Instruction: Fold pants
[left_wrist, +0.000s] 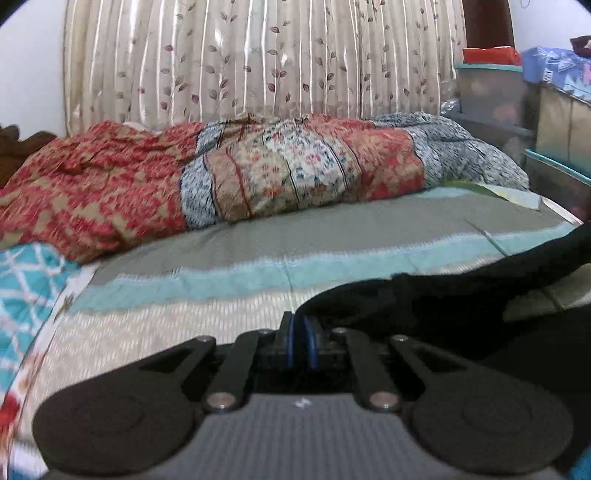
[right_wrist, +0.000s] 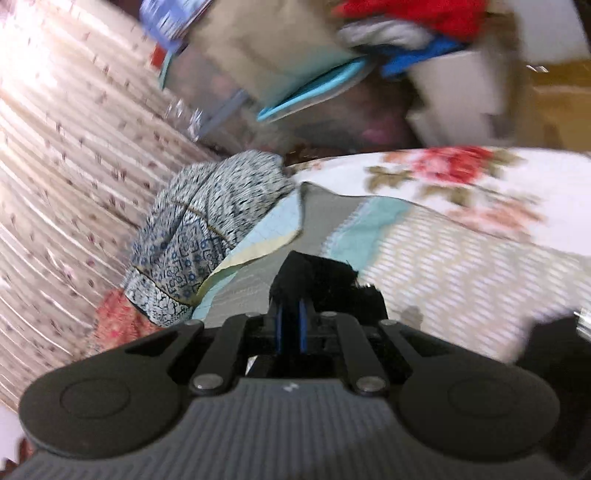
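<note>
My left gripper (left_wrist: 302, 325) is clamped tight on the black pants (left_wrist: 461, 295), which trail off to its right above the bed; my right gripper (right_wrist: 291, 291) is pinched shut on another bunched edge of them. I judge the thin bite could slip if I swing fast. The striped bedspread (left_wrist: 258, 266) is soft, with a patchwork quilt (left_wrist: 258, 173) heaped before the leaf-print curtain (left_wrist: 258, 62).

This is a bedroom in a home. A bed (left_wrist: 332, 229) with a striped cover holds a rolled patchwork quilt (left_wrist: 258, 166), a leaf-printed curtain (left_wrist: 258, 55) hangs behind it, and plastic storage boxes (left_wrist: 491, 88) with clothes stand beside it.
</note>
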